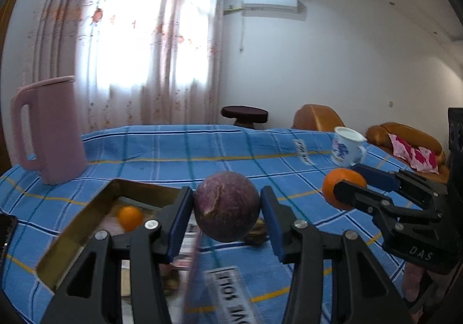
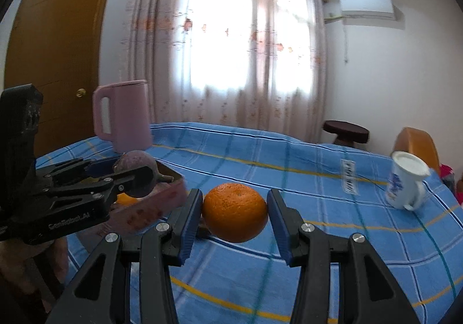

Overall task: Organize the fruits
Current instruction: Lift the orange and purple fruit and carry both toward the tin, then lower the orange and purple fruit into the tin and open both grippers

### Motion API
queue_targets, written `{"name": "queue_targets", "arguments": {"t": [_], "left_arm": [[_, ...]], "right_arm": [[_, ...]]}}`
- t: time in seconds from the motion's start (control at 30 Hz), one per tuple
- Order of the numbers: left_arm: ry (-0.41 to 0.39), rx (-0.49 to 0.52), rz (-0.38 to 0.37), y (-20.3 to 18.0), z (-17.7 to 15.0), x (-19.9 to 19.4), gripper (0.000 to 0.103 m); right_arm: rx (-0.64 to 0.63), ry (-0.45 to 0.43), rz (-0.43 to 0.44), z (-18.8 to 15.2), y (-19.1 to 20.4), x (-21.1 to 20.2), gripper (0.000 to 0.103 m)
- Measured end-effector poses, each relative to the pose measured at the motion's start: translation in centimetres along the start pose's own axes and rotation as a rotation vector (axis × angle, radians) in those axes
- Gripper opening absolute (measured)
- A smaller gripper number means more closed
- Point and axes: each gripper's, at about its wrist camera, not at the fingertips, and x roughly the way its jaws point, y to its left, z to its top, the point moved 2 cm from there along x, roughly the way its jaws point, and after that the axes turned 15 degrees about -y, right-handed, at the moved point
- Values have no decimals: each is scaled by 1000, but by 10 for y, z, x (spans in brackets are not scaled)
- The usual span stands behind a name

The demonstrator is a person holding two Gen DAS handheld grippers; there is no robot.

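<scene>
My left gripper (image 1: 227, 201) is shut on a round purple fruit (image 1: 228, 214), held in the air over the near corner of a gold metal tray (image 1: 66, 240). A small orange (image 1: 130, 217) lies inside that tray. My right gripper (image 2: 234, 208) is shut on a bigger orange (image 2: 235, 217), raised above the blue checked cloth (image 2: 318, 251). Each view also catches the other hand: the right gripper (image 1: 350, 179) with its orange (image 1: 332, 182) sits at the right, the left gripper (image 2: 127, 172) with the purple fruit (image 2: 136, 162) at the left, above the tray (image 2: 162, 205).
A tall pink jug (image 1: 49, 133) stands at the back left of the table. A white mug (image 1: 345, 150) with a blue print stands at the back right. A small brown thing (image 1: 257, 232) lies on the cloth behind the purple fruit. A dark stool (image 1: 244, 114) and orange chairs (image 1: 317, 117) stand beyond the table.
</scene>
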Motion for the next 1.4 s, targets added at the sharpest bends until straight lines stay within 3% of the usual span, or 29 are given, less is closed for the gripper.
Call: {"name": "queue_targets", "arguments": {"t": [0.67, 0.97, 1.23, 1.33, 1.4], "left_arm": [[83, -57, 177, 112, 2, -2, 50], [155, -93, 203, 135, -15, 9, 50], [176, -80, 170, 132, -14, 17, 50], [188, -80, 175, 134, -17, 21, 50], [178, -88, 181, 135, -17, 18, 58]], "right_arm": [[-49, 59, 227, 4, 106, 71, 48], [-66, 130, 236, -10, 122, 100, 48], [-78, 200, 201, -20, 127, 120, 48], [-73, 231, 231, -25, 129, 124, 49], [-79, 228, 227, -26, 130, 122, 49]]}}
